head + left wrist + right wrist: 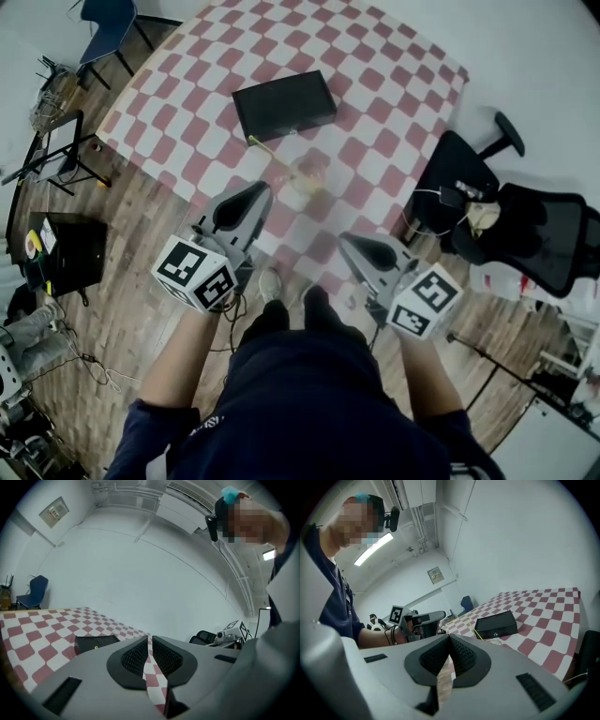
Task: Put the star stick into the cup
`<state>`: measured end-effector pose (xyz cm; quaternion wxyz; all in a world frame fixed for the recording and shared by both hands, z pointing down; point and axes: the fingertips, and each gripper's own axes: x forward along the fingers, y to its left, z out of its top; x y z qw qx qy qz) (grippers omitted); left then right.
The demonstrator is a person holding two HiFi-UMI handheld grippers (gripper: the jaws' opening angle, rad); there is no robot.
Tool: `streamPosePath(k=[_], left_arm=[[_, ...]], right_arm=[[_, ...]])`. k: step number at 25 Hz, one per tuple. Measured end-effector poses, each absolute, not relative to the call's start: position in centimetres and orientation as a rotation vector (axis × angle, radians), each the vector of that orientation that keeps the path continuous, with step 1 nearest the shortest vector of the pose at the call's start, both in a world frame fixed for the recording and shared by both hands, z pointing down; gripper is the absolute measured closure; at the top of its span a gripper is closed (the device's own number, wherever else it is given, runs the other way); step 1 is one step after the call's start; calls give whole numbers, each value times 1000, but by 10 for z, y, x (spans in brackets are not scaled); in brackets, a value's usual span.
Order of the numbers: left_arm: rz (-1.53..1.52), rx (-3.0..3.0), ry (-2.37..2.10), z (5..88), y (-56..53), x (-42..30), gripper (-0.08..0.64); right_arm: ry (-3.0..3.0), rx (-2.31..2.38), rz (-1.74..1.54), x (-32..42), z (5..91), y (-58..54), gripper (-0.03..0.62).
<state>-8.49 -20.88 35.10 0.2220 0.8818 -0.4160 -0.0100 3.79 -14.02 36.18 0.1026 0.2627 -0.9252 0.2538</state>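
Observation:
A clear cup (309, 174) stands on the checkered table (375, 103), in front of a black box (284, 103). A thin yellow stick (267, 152) slants from the box's near corner toward the cup; I cannot tell whether its end sits inside. In the right gripper view the stick (477, 633) shows beside the box (496, 624). My left gripper (264, 190) is shut and empty, left of the cup and short of it. My right gripper (347, 240) is shut and empty over the table's near edge. Each gripper's own view shows the jaws pressed together (150, 639) (449, 637).
A black office chair (525, 234) stands right of the table. A blue chair (108, 23) is at the far left corner. A black case (66, 248) and a stand (56, 155) are on the wooden floor at left. The person's feet (291, 291) are below the table edge.

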Motion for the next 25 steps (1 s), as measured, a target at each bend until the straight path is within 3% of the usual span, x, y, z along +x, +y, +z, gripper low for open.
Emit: streamPosePath(k=[25], left_arm=[[79,2608,-1004,317,-158,-69,525]], right_arm=[[-2804,842,605,22,313,-131,577]])
